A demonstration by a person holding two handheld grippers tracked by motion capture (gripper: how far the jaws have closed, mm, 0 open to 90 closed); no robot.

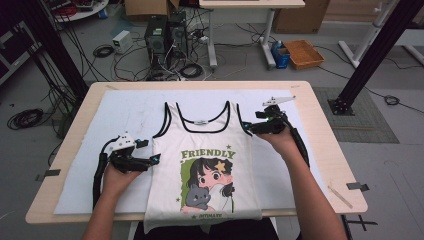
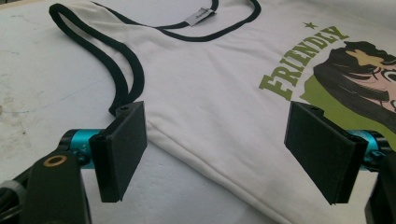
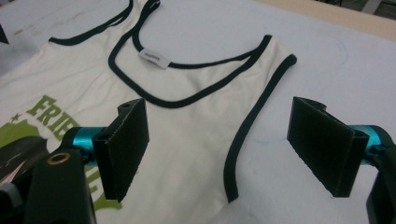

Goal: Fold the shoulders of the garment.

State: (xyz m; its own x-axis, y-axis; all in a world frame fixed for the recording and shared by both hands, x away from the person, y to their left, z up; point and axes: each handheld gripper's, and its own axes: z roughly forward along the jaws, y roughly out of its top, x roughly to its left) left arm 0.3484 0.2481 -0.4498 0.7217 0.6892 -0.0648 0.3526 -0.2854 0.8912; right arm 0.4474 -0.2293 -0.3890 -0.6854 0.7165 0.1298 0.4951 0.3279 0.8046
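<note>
I hold both grippers, left (image 1: 155, 159) and right (image 1: 248, 128), jaws wide, flanking the tank top (image 1: 205, 150) printed "FRIENDLY" (image 1: 207, 154).

I see a cream tank top (image 1: 200, 150) with black trim, green "FRIENDLY" lettering (image 1: 207, 153) and a cartoon girl print (image 1: 212, 182) — dark hair, yellow star, grey cat. White mat (image 1: 125, 115) on a pale wood table (image 1: 320, 130). Black jaws, teal fittings.

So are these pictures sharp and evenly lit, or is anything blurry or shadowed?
High view: even, soft light, slightly grainy; the tank top print is readable. Left gripper view: the left tool casts faint shadow on the cloth, near parts soft. Right gripper view: the right tool is sharp, no glare.
</note>
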